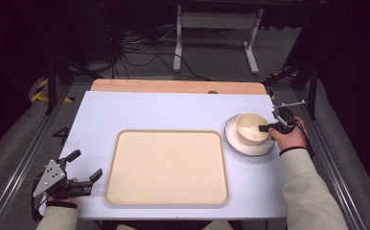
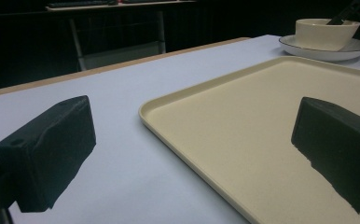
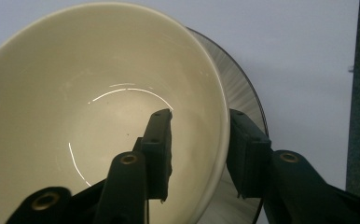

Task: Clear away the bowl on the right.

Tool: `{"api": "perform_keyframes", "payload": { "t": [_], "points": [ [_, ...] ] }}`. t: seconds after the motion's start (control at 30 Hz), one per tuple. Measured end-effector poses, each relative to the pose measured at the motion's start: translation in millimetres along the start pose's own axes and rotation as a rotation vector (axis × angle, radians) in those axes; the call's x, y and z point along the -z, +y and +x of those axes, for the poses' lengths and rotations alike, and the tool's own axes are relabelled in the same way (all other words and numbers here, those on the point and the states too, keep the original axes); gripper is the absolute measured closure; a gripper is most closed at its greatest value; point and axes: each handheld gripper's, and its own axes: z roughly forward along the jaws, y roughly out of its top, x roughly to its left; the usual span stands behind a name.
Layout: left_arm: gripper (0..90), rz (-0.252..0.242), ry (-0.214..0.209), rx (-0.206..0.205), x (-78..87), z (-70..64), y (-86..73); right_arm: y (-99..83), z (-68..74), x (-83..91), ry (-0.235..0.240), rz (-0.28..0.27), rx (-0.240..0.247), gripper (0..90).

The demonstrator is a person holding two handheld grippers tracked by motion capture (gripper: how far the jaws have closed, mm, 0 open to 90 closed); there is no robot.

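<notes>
Right hand-held gripper (image 3: 199,154) straddles bowl (image 3: 75,116) rim, jaws not clamped.

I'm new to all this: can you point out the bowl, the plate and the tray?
bowl (image 1: 251,125): high view, on its inner wall.
plate (image 1: 233,138): high view, on its left rim.
tray (image 1: 166,165): high view, on its flat middle.

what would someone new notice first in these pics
Most eye-catching is the cream bowl on a plate at the table's right, where the right hand-held gripper straddles its rim, one jaw inside and one outside. Next comes the big empty beige tray in the middle. The left hand-held gripper sits open at the near left corner, beside the tray.
</notes>
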Motion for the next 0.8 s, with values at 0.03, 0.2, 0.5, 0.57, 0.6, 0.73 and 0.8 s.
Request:
{"api": "perform_keyframes", "payload": {
  "t": [0.03, 0.2, 0.5, 0.57, 0.6, 0.73, 0.8],
  "points": [
    [0.2, 0.0, 0.0, 0.0, 0.0, 0.0, 0.0, 0.2, -0.1, -1.3, -0.002, 0.011, -0.007, 66.0],
    [0.2, 0.0, 0.0, 0.0, 0.0, 0.0, 0.0, 1.0, 1.2, -4.0, -0.008, 0.04, -0.021, 71.7],
    [0.2, 0.001, 0.001, 0.0, -0.1, -0.1, 0.0, 2.2, 0.7, -3.4, -0.036, 0.053, -0.091, 81.2],
    [0.2, 0.002, 0.0, 0.0, -0.1, 0.0, 0.0, 3.0, 1.1, -3.4, -0.042, 0.06, -0.105, 82.4],
    [0.2, 0.002, 0.0, 0.0, -0.1, 0.0, 0.0, 3.6, 1.1, -2.8, -0.03, 0.066, -0.134, 82.9],
    [0.2, 0.001, 0.001, 0.0, -0.1, 0.0, 0.0, 4.1, 1.4, -1.3, -0.023, 0.073, -0.192, 83.7],
    [0.2, 0.001, 0.0, 0.001, -0.1, 0.0, 0.0, 4.0, 2.2, -1.0, -0.028, 0.074, -0.211, 83.8]
  ]
}}
